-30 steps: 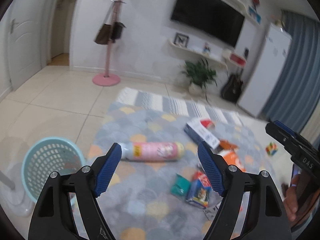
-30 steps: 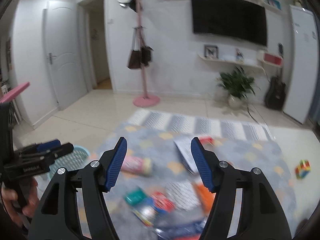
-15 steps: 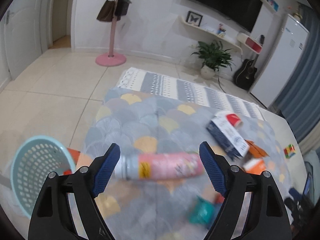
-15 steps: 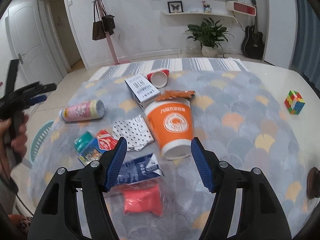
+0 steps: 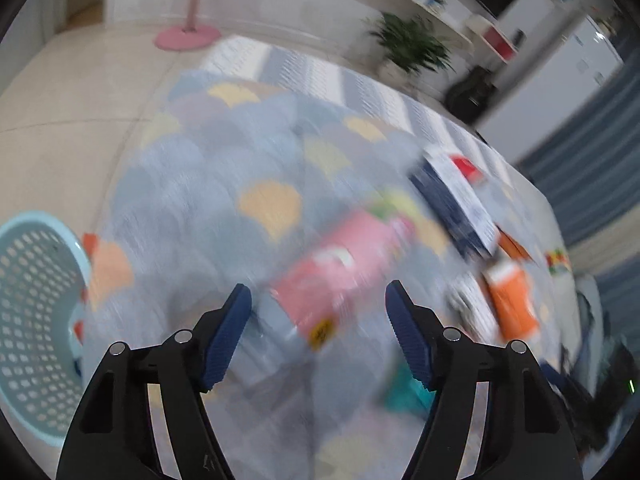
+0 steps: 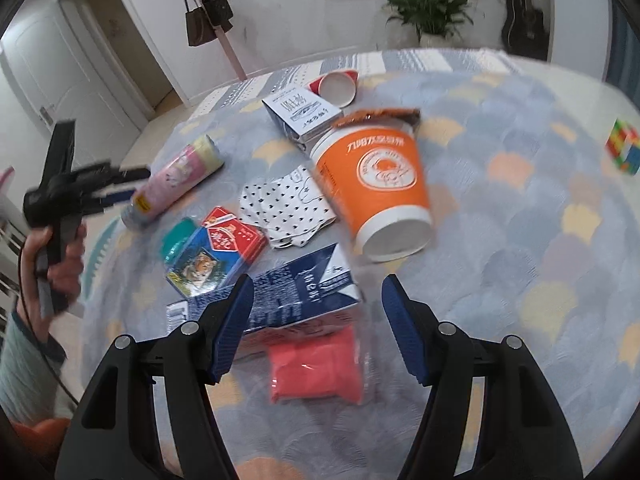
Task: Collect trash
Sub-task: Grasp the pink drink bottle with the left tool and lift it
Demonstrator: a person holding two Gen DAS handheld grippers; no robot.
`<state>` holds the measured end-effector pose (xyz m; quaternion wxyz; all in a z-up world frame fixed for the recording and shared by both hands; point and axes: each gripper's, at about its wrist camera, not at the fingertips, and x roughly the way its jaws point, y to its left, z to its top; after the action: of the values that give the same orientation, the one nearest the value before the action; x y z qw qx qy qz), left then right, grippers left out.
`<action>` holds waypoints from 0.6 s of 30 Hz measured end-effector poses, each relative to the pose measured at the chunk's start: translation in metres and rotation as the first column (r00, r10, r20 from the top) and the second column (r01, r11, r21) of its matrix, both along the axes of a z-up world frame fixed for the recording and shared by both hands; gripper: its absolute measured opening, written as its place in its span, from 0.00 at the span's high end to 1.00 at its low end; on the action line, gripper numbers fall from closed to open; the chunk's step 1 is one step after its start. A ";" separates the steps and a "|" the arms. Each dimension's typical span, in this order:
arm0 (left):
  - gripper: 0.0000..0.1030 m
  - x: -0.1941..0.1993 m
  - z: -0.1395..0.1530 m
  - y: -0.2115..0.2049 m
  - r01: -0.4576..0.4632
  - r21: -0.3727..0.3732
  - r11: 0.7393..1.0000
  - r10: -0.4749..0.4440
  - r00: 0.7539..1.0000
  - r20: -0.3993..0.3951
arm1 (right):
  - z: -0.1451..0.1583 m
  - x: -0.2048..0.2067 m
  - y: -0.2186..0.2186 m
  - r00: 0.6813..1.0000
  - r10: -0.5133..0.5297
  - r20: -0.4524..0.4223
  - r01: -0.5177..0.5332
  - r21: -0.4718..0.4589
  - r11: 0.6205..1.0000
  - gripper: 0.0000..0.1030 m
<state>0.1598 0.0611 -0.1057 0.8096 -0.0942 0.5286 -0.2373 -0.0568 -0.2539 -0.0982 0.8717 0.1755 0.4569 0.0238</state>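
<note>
A pink bottle point(image 5: 340, 268) lies on the scalloped rug, blurred in the left wrist view. Its capped end sits between the jaws of my left gripper point(image 5: 317, 292), which are closing; gaps remain on both sides of the bottle. From the right wrist view, the left gripper point(image 6: 134, 184) reaches the lower end of that bottle point(image 6: 176, 184). My right gripper point(image 6: 318, 280) hangs open over a blue-and-white carton point(image 6: 296, 296) and a red wrapper point(image 6: 316, 364), touching neither. An orange paper cup point(image 6: 380, 184) lies on its side just beyond.
A light blue perforated basket point(image 5: 36, 320) stands at the rug's left edge. More litter lies around: a polka-dot wrapper point(image 6: 284, 208), a blue-red packet point(image 6: 216, 252), a blue box point(image 6: 300, 116), a red cup point(image 6: 336, 86). A puzzle cube point(image 6: 622, 152) sits far right.
Both grippers have dropped and tipped down toward the rug. The left one has closed in on the pink bottle and its jaws have narrowed. The right one now hangs over the carton.
</note>
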 end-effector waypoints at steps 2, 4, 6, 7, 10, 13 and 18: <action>0.35 -0.014 0.003 -0.009 0.055 -0.014 0.998 -0.055 0.998 -0.012 | -0.003 0.004 -0.002 1.000 -0.013 -0.008 0.013 0.035 0.999 0.39; 0.35 -0.022 0.006 -0.018 0.090 -0.013 0.996 -0.091 0.996 -0.009 | -0.005 0.006 -0.002 1.000 -0.022 -0.012 0.022 0.054 0.998 0.39; 0.32 -0.025 0.011 -0.030 0.100 0.043 0.994 -0.101 0.995 0.018 | -0.004 0.006 -0.003 1.000 -0.018 -0.010 0.019 0.060 0.998 0.39; 0.31 -0.025 0.011 -0.034 0.091 0.077 0.993 -0.094 0.995 0.029 | -0.002 0.004 -0.002 1.000 -0.014 -0.003 0.014 0.053 0.998 0.39; 0.28 -0.014 0.007 -0.050 0.070 0.102 0.992 -0.072 0.997 0.017 | 0.003 -0.001 -0.003 1.000 -0.011 0.020 0.010 0.017 1.000 0.39; 0.28 -0.002 -0.001 -0.062 0.015 0.190 0.982 -0.021 0.999 0.034 | 0.013 -0.006 -0.002 0.999 0.005 0.052 -0.004 -0.013 1.000 0.39; 0.52 0.002 -0.014 -0.075 -0.033 0.342 0.939 0.006 0.997 0.080 | 0.019 -0.007 -0.005 0.995 0.031 0.091 -0.031 -0.003 1.000 0.39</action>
<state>0.1622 -0.0142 -0.1197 0.8360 0.0523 0.5288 -0.1370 -0.0642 -0.2587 -0.0796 0.8912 0.1666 0.4195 0.0449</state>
